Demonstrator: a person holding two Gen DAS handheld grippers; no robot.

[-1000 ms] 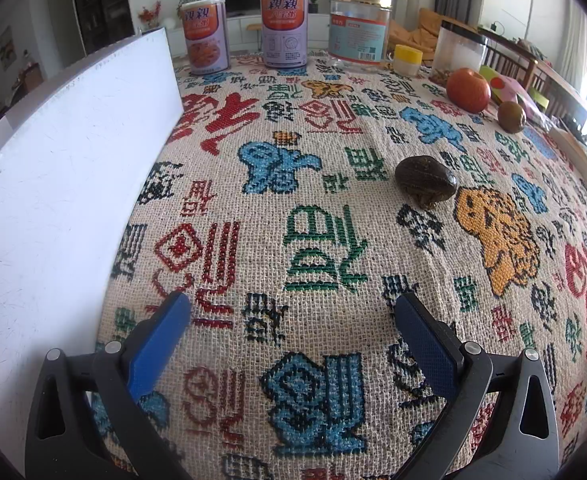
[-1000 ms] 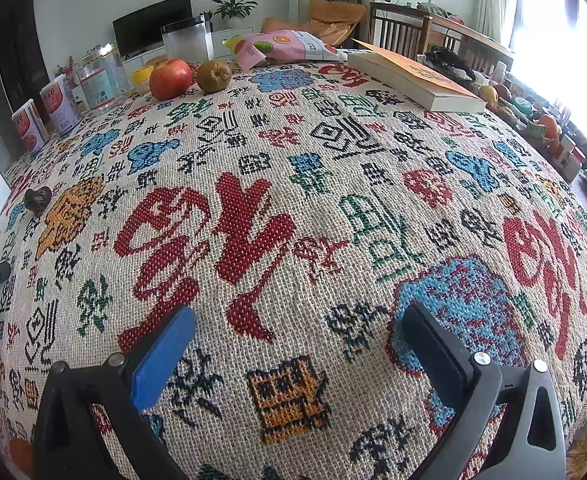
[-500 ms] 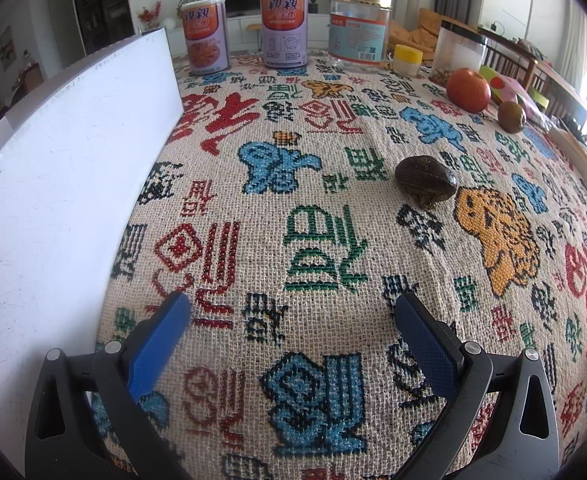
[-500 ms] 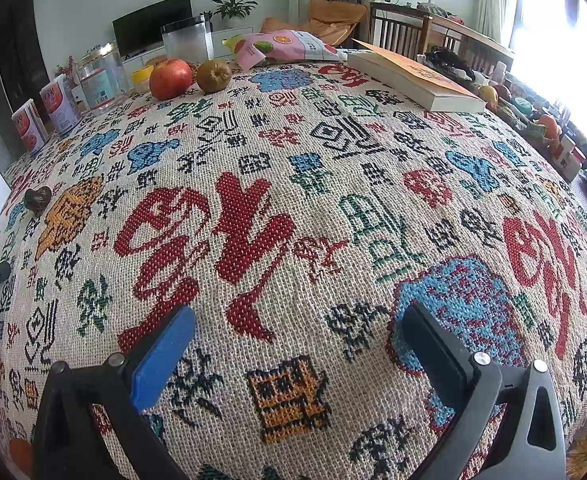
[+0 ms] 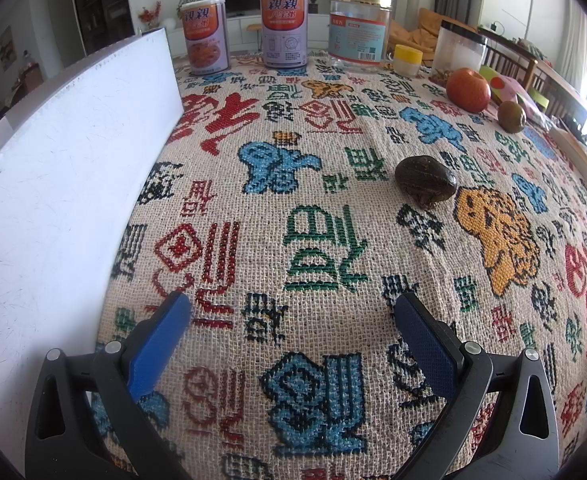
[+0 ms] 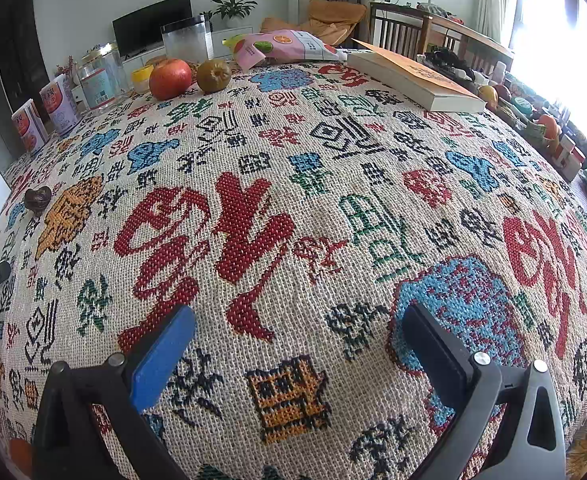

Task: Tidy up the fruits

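A red apple [image 5: 468, 90] and a brown-green kiwi-like fruit [image 5: 511, 117] sit at the far right of the patterned tablecloth; they also show in the right wrist view, apple [image 6: 170, 79] and brown fruit [image 6: 213, 75]. A dark wrinkled fruit [image 5: 425, 181] lies mid-table, small at the left in the right wrist view [image 6: 37, 199]. My left gripper [image 5: 291, 312] is open and empty, well short of the dark fruit. My right gripper [image 6: 299, 322] is open and empty over bare cloth.
A white tray wall [image 5: 53, 184] runs along the left. Two cans [image 5: 205, 36] [image 5: 283, 28], a glass jar [image 5: 359, 30], a yellow-lidded pot [image 5: 407, 60] and a clear canister [image 5: 459, 54] line the far edge. A book [image 6: 413, 80] and snack bag [image 6: 285, 44] lie far right.
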